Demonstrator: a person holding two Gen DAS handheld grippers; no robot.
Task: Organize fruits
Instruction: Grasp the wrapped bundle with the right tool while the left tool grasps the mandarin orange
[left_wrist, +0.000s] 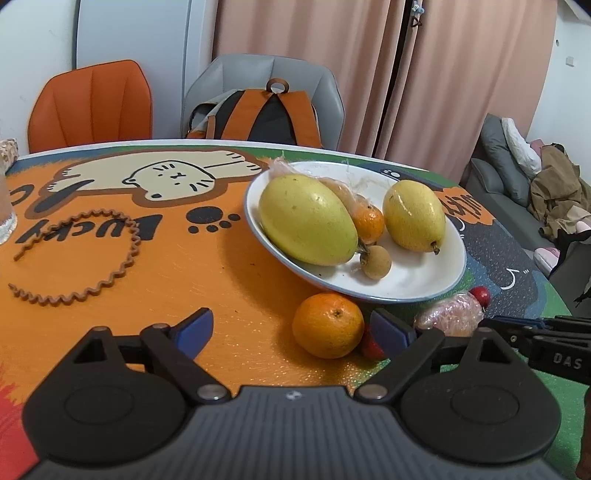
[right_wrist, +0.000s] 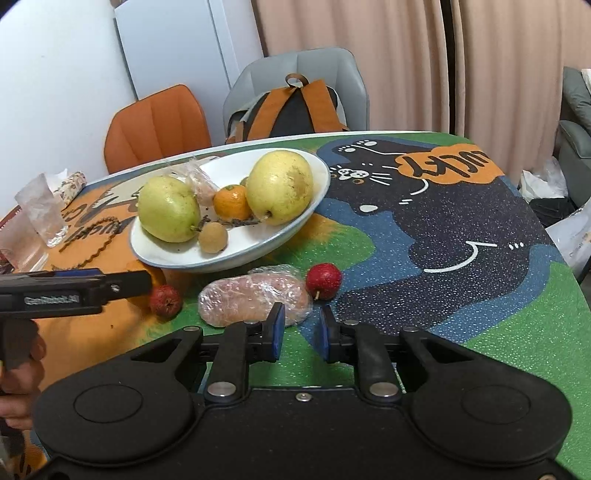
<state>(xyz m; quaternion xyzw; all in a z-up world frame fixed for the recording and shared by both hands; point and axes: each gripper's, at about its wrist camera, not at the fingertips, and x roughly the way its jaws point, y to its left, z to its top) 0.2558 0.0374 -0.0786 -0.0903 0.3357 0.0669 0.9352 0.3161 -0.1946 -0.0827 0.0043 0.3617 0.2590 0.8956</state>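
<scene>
The step in hand looks like gathering the loose fruit from the tabletop (right_wrist: 480, 266) onto the white plate (left_wrist: 413, 284), which already carries two large yellow fruits, a small orange, a small brown round fruit and something wrapped in film at the back.

Still off the plate: a loose orange (left_wrist: 328, 325) in front of the plate's near rim, a cling-wrapped fruit (right_wrist: 255, 300), a bright red fruit (right_wrist: 324, 281) just to that bundle's right, and a darker red fruit (right_wrist: 166, 300) to its left.

The left gripper (left_wrist: 291, 332) has its jaws spread wide and empty. The loose orange sits between the two blue pads, nearer the right one, and slightly ahead of them; whether the right pad touches its skin I cannot tell, since the fisheye flattens that gap. The likely next move is to ease forward so both pads flank the orange's widest part, pinch, lift over the rim and set it in the bare front area of the plate.

The right gripper (right_wrist: 298, 332) has its jaws only narrowly parted, holding nothing. The wrapped fruit lies just ahead and left of them, the bright red fruit ahead between the pads' line. Taking either would call for a wider spread first, and care with the slippery film.
</scene>
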